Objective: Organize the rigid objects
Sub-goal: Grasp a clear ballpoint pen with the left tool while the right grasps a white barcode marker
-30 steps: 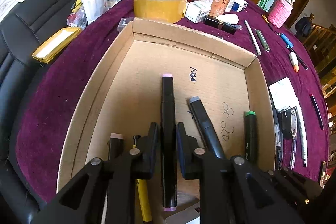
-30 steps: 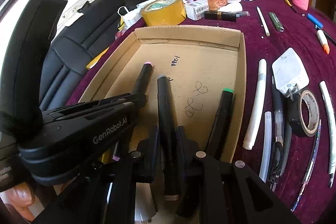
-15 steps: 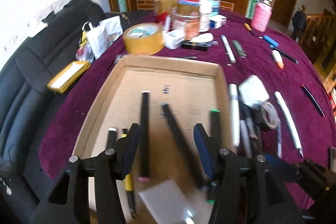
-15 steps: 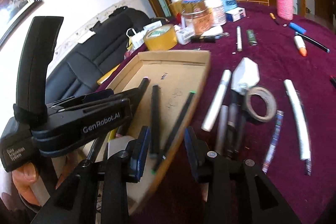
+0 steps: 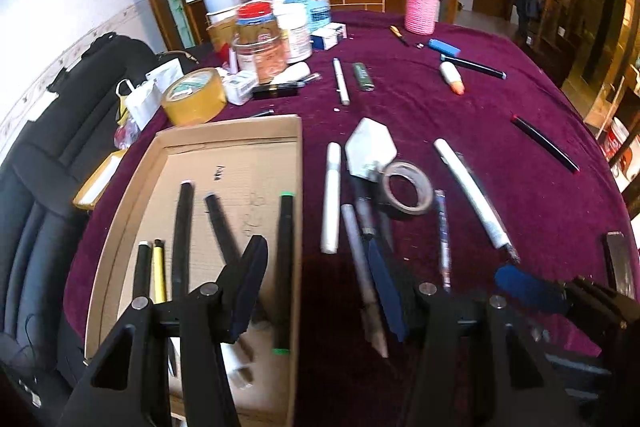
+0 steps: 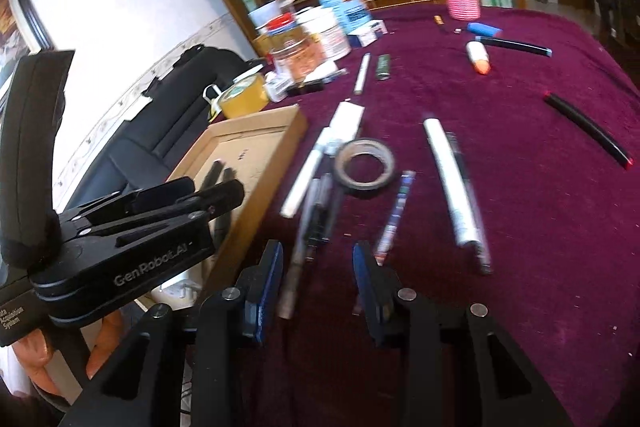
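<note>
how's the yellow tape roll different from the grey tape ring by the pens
The yellow tape roll is tall, thick and tan-yellow; the grey tape ring is low, thin-walled and dull grey. The yellow one sits beyond the cardboard box, the grey one among the pens to the box's right. Both lie flat on the purple cloth.

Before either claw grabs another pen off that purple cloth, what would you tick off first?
1. Left claw empty: ok, nothing sits between its pads.
2. Right claw empty: ok; its jaws are opening, with only cloth and a grey pen beyond them.
3. Shallow cardboard box has room: ok, bare floor shows beside the black markers.
4. Next pick lies free: not ok, the grey pen lies bundled with other pens beside the grey tape ring.
5. Clear view: not ok, the near items are blurred.
6. White tube reachable: cannot tell.
</note>
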`<state>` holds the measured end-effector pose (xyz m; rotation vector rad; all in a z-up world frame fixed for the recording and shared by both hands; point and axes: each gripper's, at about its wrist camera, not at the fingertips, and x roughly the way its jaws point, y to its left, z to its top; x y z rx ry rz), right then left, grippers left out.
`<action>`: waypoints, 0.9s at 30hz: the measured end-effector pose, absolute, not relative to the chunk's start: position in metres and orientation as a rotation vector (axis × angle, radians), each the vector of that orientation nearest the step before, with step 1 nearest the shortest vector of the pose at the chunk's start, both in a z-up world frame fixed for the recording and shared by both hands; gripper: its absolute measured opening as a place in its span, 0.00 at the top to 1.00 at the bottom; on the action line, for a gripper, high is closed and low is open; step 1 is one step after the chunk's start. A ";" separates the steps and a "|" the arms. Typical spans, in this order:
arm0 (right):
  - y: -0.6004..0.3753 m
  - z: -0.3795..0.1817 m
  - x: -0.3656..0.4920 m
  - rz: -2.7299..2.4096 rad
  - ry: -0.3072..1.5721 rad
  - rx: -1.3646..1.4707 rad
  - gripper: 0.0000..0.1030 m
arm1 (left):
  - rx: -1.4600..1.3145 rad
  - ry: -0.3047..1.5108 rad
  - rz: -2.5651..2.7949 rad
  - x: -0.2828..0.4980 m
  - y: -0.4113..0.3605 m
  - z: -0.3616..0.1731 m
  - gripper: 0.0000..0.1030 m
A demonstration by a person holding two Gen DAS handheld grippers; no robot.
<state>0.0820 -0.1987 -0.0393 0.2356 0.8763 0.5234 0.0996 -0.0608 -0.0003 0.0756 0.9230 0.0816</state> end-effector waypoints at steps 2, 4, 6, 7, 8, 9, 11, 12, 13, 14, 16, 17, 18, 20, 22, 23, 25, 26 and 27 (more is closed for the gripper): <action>-0.212 -0.040 0.082 0.508 0.870 0.253 0.61 | 0.081 0.928 0.070 0.098 -0.069 -0.002 0.48; -0.227 -0.043 0.084 0.486 0.863 0.272 0.61 | 0.079 0.938 0.063 0.099 -0.074 -0.005 0.48; -0.238 -0.046 0.087 0.462 0.866 0.288 0.61 | 0.073 0.950 0.051 0.100 -0.077 -0.008 0.48; -0.245 -0.049 0.091 0.453 0.869 0.300 0.61 | 0.065 0.962 0.042 0.100 -0.078 -0.010 0.48; -0.249 -0.051 0.094 0.444 0.876 0.307 0.61 | 0.060 0.969 0.036 0.100 -0.079 -0.012 0.48; -0.252 -0.053 0.097 0.437 0.881 0.311 0.61 | 0.053 0.974 0.028 0.101 -0.080 -0.013 0.48; -0.258 -0.058 0.105 0.429 0.896 0.319 0.62 | 0.043 0.990 0.022 0.103 -0.082 -0.018 0.48; -0.259 -0.060 0.107 0.424 0.905 0.317 0.62 | 0.041 1.001 0.018 0.103 -0.084 -0.020 0.48; -0.261 -0.063 0.112 0.413 0.913 0.316 0.62 | 0.040 1.010 0.011 0.103 -0.086 -0.022 0.48; -0.261 -0.065 0.116 0.404 0.920 0.318 0.62 | 0.039 1.017 0.005 0.103 -0.087 -0.023 0.48; -0.262 -0.068 0.125 0.402 0.933 0.316 0.63 | 0.040 1.024 -0.009 0.104 -0.091 -0.025 0.48; -0.262 -0.068 0.129 0.405 0.933 0.312 0.65 | 0.038 1.027 -0.010 0.104 -0.092 -0.026 0.48; -0.261 -0.070 0.134 0.404 0.936 0.305 0.66 | 0.034 1.031 -0.013 0.104 -0.093 -0.027 0.48; -0.257 -0.072 0.142 0.413 0.946 0.295 0.72 | 0.033 1.041 -0.023 0.105 -0.095 -0.029 0.48; -0.252 -0.073 0.149 0.422 0.958 0.281 0.73 | 0.038 1.041 -0.024 0.106 -0.097 -0.029 0.48; -0.250 -0.074 0.152 0.418 0.963 0.272 0.73 | 0.036 1.040 -0.026 0.106 -0.098 -0.030 0.48; -0.247 -0.076 0.158 0.413 0.969 0.260 0.73 | 0.031 1.044 -0.029 0.107 -0.098 -0.031 0.48; -0.246 -0.077 0.160 0.407 0.973 0.258 0.73 | 0.031 1.046 -0.029 0.108 -0.098 -0.031 0.48; -0.246 -0.078 0.163 0.400 0.977 0.254 0.73 | 0.033 1.049 -0.030 0.108 -0.098 -0.032 0.48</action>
